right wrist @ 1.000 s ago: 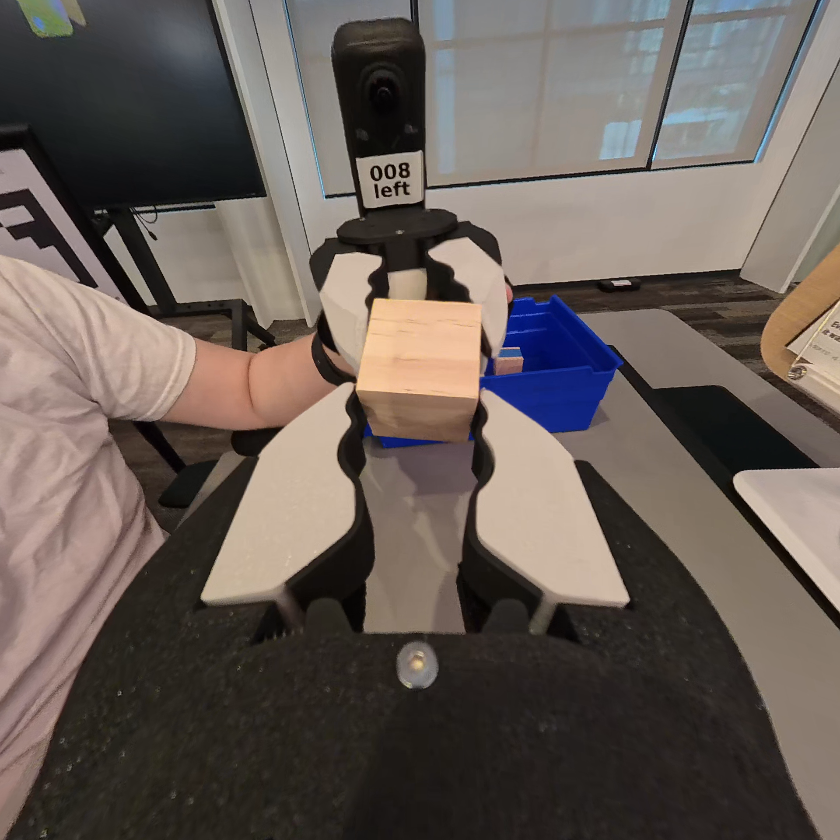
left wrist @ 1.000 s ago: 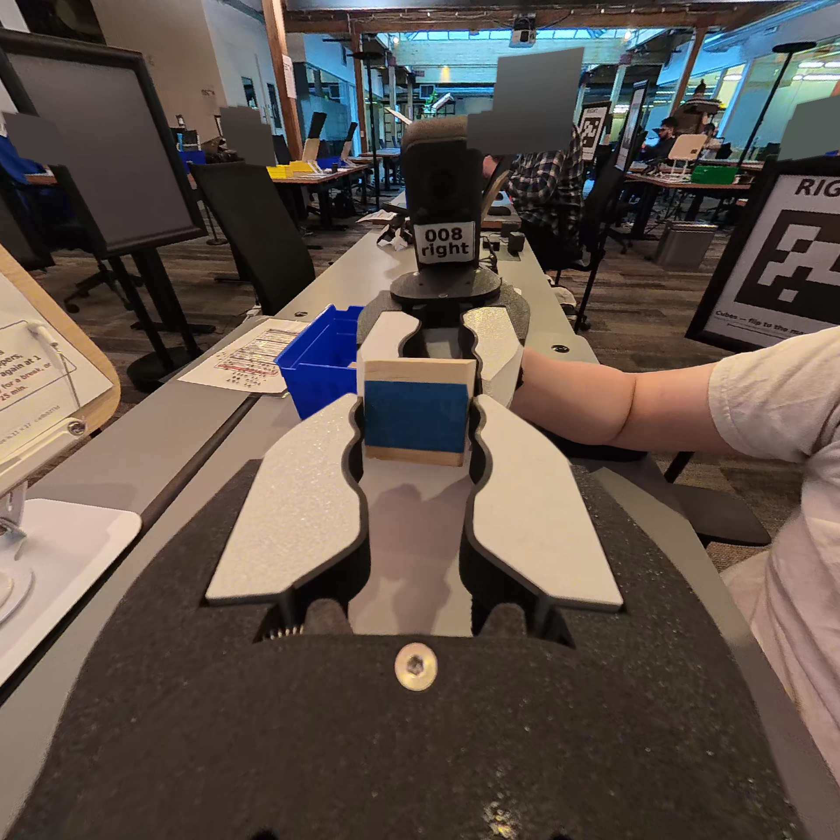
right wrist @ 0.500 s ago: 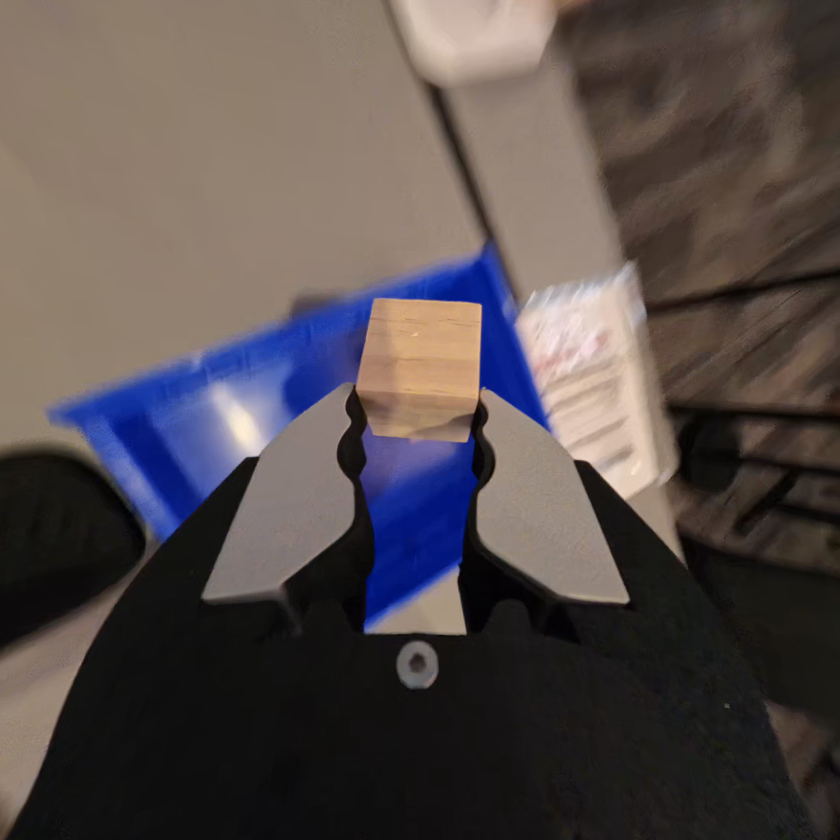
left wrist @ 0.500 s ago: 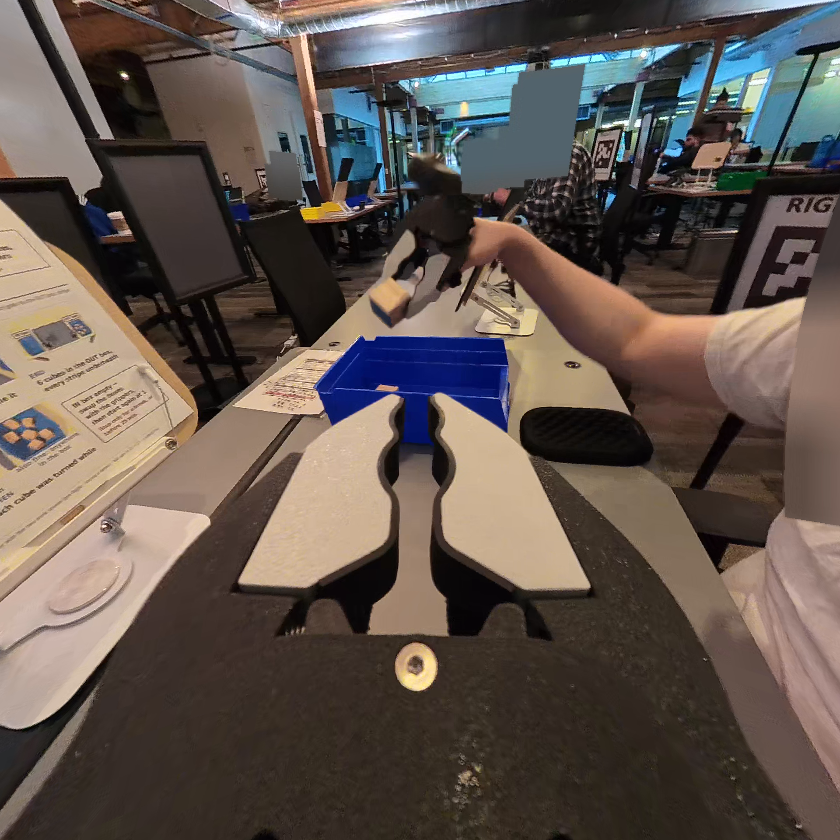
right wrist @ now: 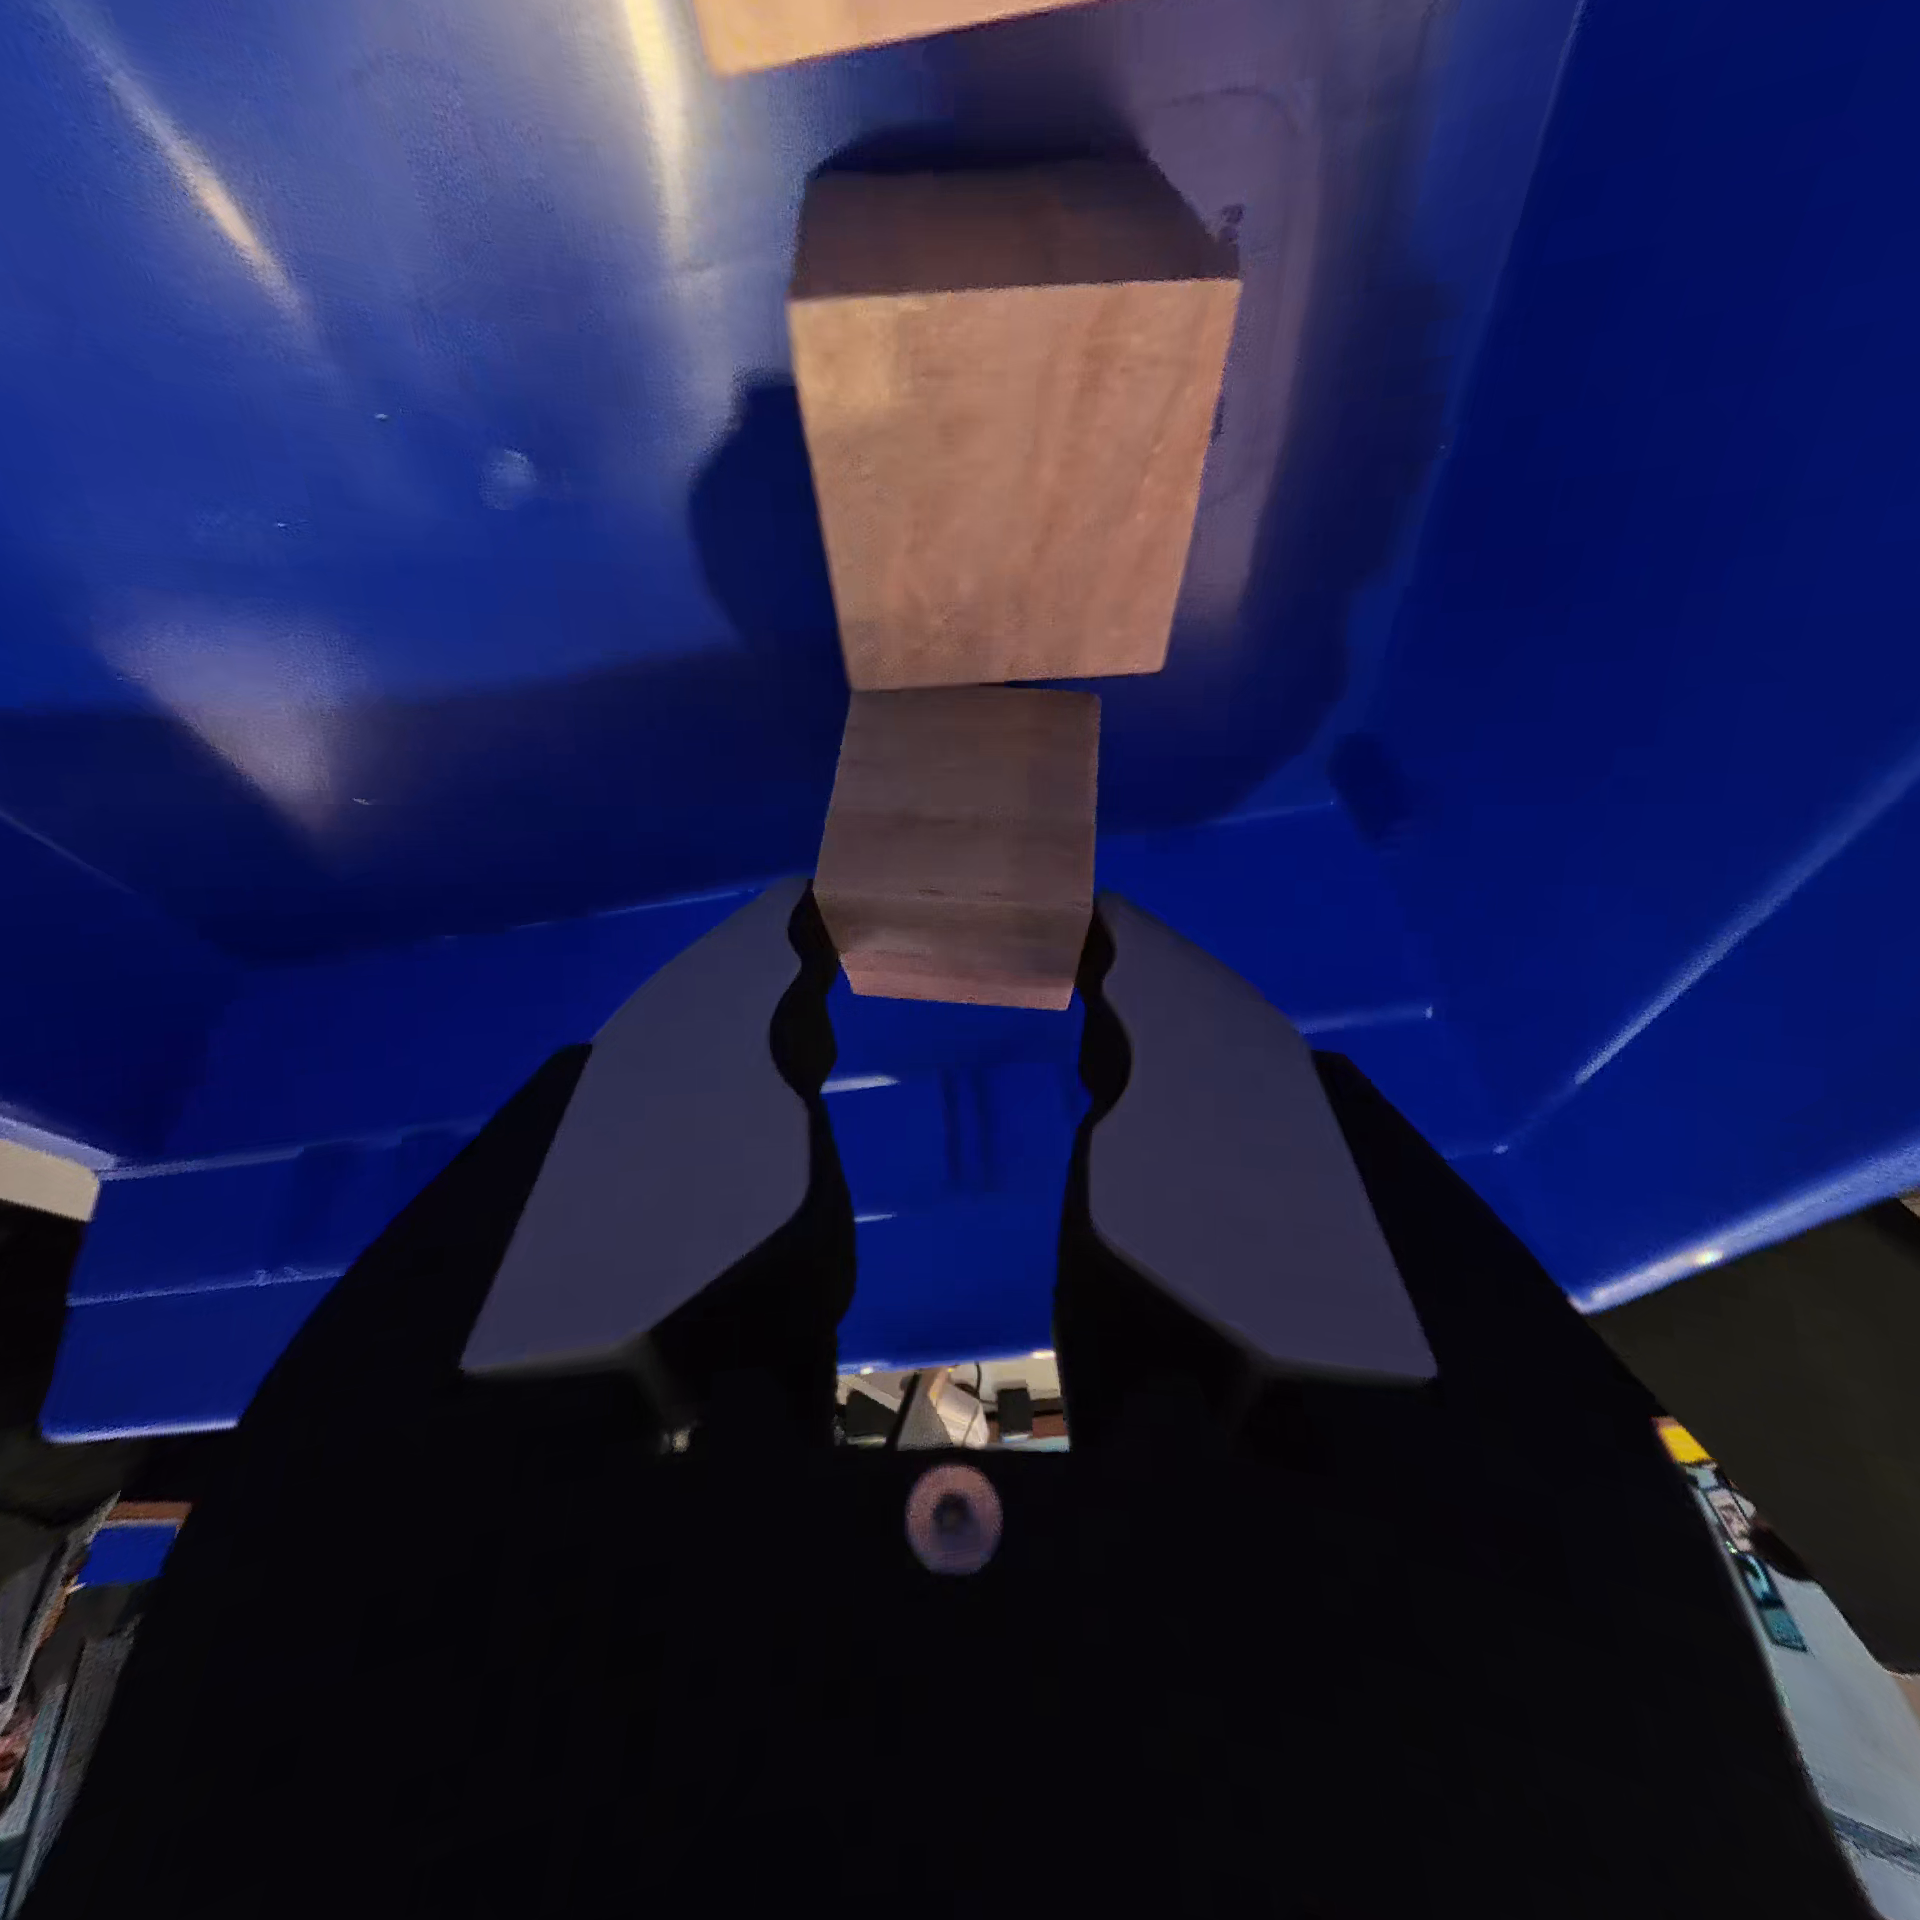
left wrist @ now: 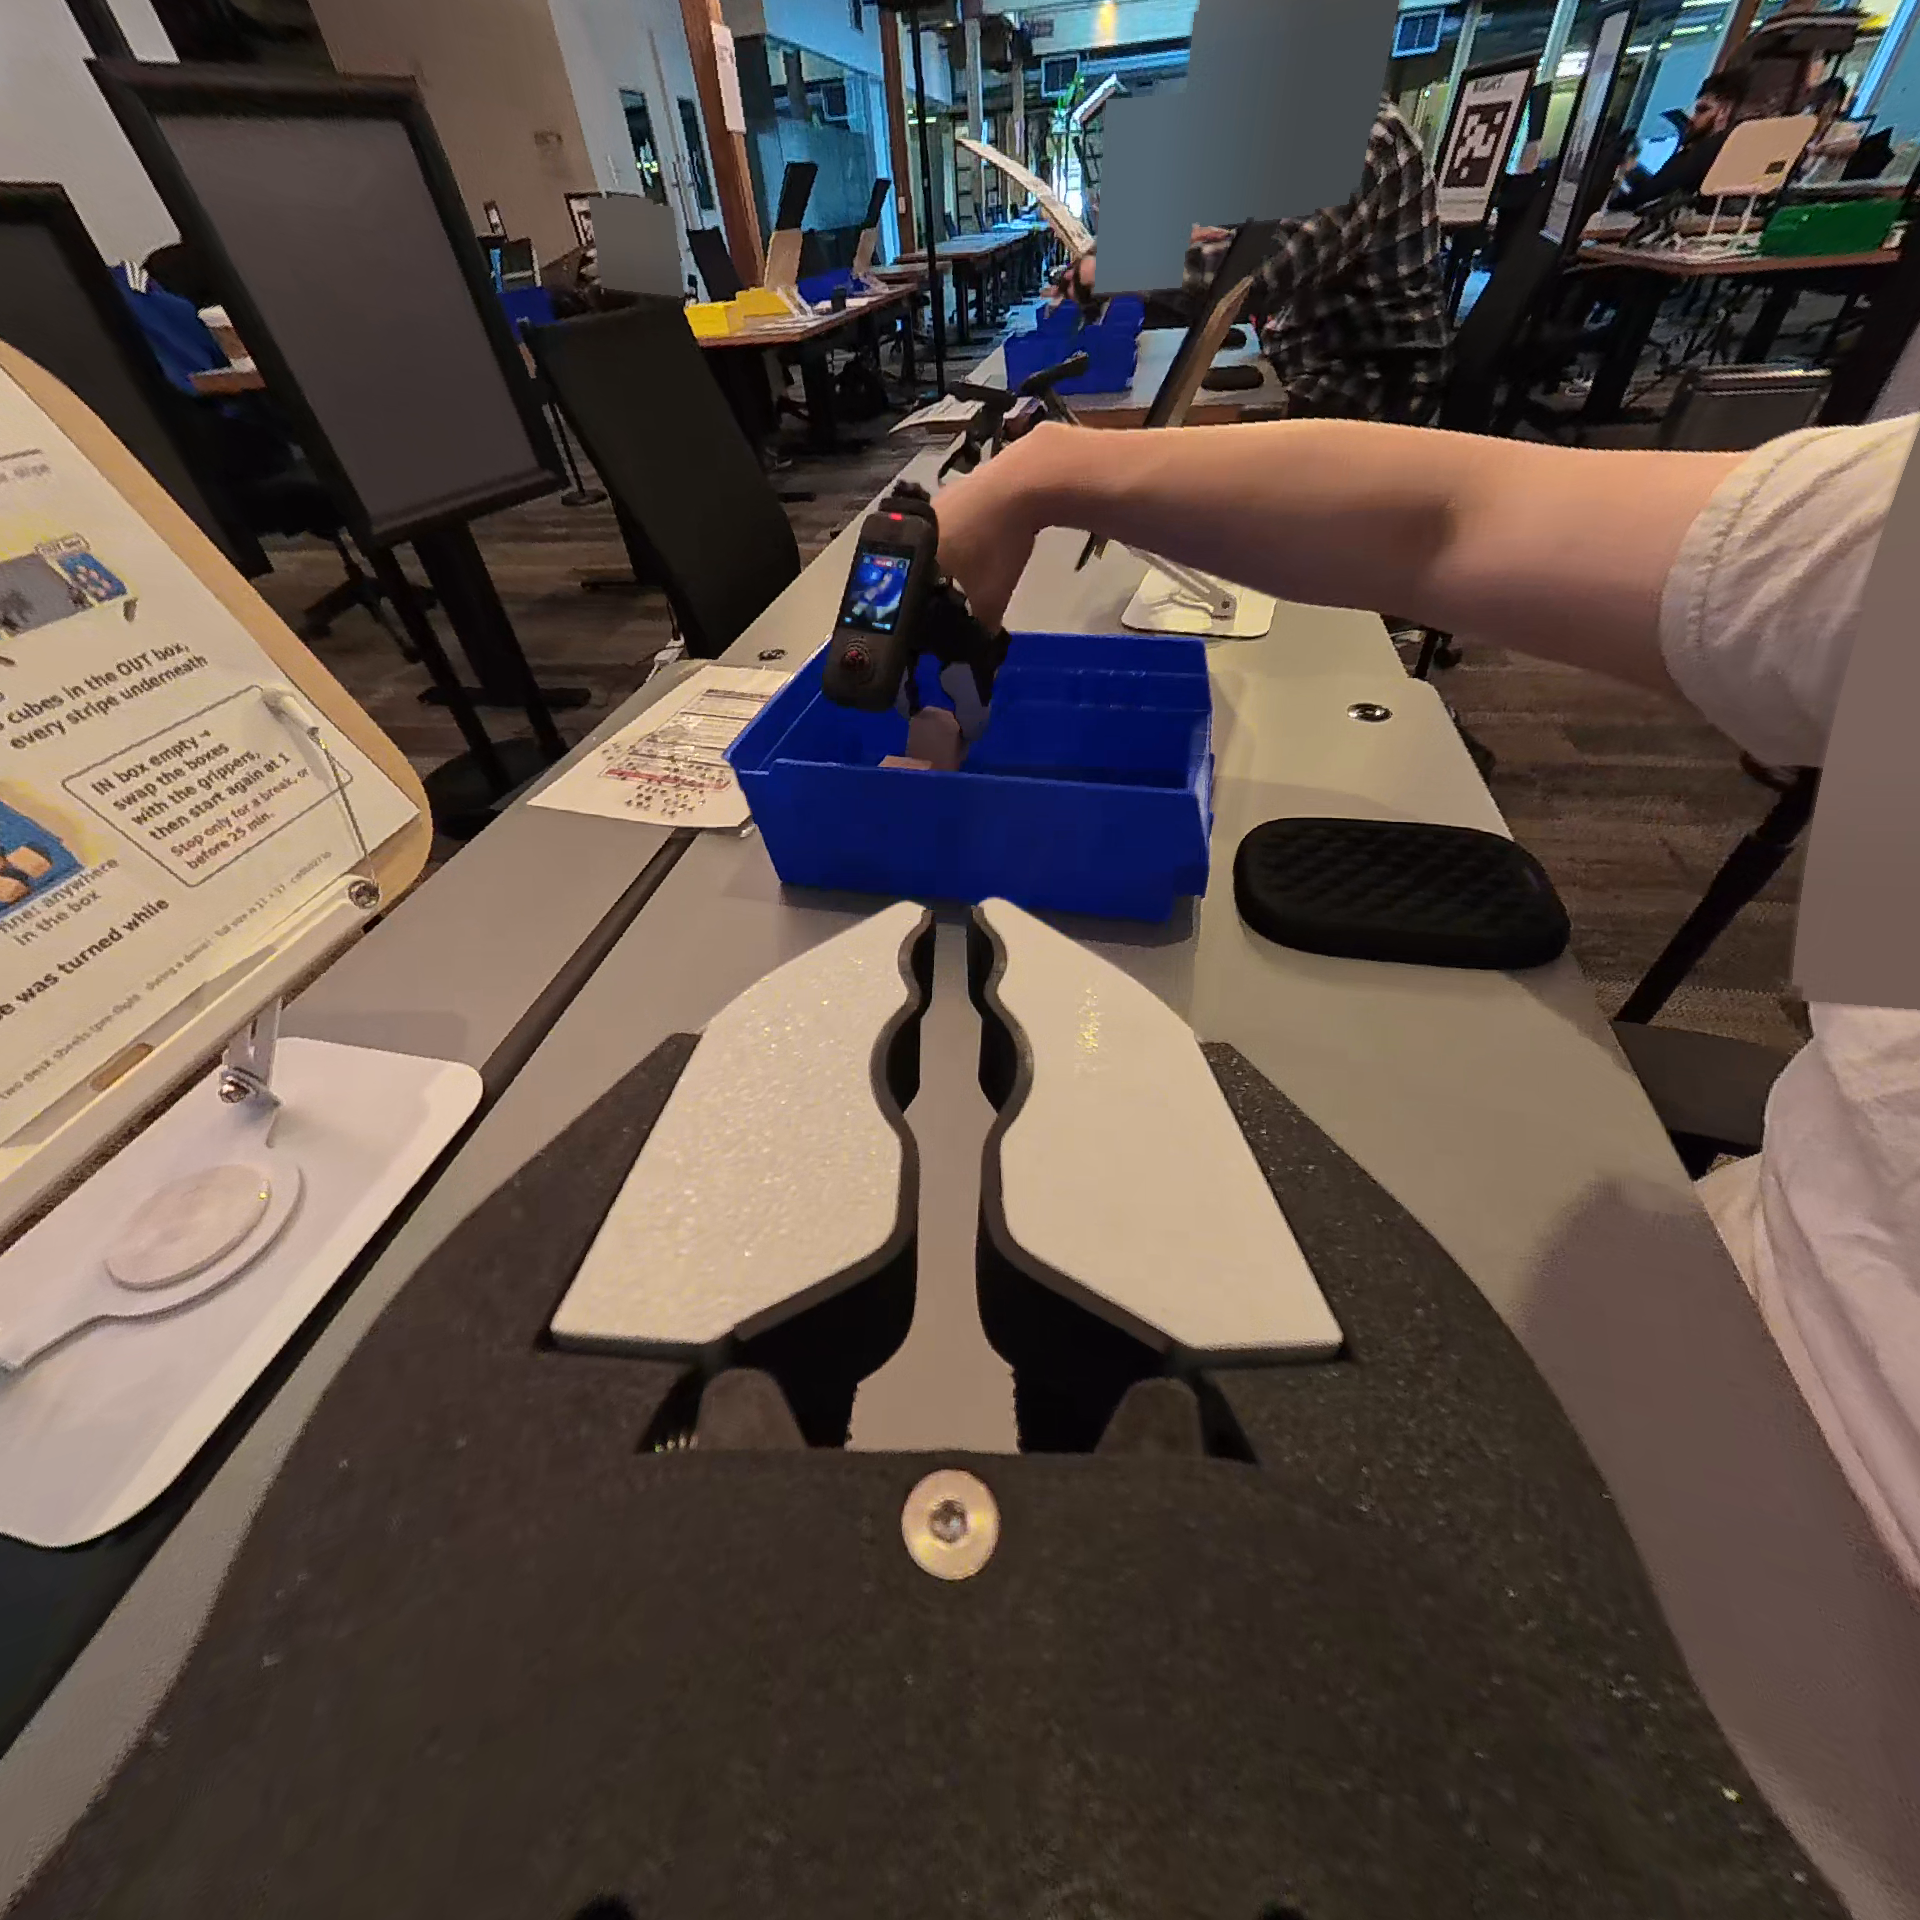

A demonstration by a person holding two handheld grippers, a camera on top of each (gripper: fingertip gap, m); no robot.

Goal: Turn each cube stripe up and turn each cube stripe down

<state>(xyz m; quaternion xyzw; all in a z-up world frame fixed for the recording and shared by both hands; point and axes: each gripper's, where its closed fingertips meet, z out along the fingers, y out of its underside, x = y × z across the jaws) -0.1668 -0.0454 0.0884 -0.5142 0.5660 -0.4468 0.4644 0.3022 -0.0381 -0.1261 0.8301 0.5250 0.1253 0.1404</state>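
Observation:
My right gripper (right wrist: 951, 900) is shut on a plain wooden cube (right wrist: 961, 810) and points down inside the blue bin (right wrist: 416, 520), low over its floor. No stripe shows on the held cube's visible faces. A second wooden cube (right wrist: 1008, 468) rests on the bin floor just beyond it, and the edge of a third cube (right wrist: 883, 26) shows at the top. In the left wrist view the right gripper (left wrist: 951, 712) reaches into the blue bin (left wrist: 977, 831) with the cube (left wrist: 932, 743). My left gripper (left wrist: 951, 920) is shut and empty, above the table in front of the bin.
A black pad (left wrist: 1392, 894) lies right of the bin. A printed sheet (left wrist: 675, 758) lies left of it. An instruction board on a white stand (left wrist: 156, 779) stands at the left. The person's arm (left wrist: 1351, 520) reaches over the table from the right.
One second ago both grippers held the cube between them. The left gripper let go, drew back and closed. The right gripper carried the cube down into the blue bin.

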